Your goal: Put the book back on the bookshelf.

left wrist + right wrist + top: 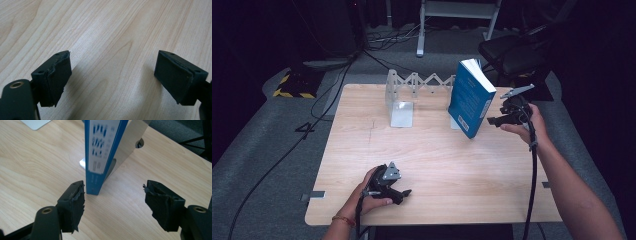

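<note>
Blue book (470, 97) leans on the metal bookend (130, 142).
Your right gripper (497, 120) sits beside its spine, jaws wide, nothing gripped; your left gripper (404, 194) rests open on the wooden table (437, 165).

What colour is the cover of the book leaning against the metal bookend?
Blue, with a white label panel on the spine of the blue paperback book; right gripper view shows it best.

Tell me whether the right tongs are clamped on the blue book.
No: the right tongs stand open, the blue book just beyond them, untouched by either pad.
</note>
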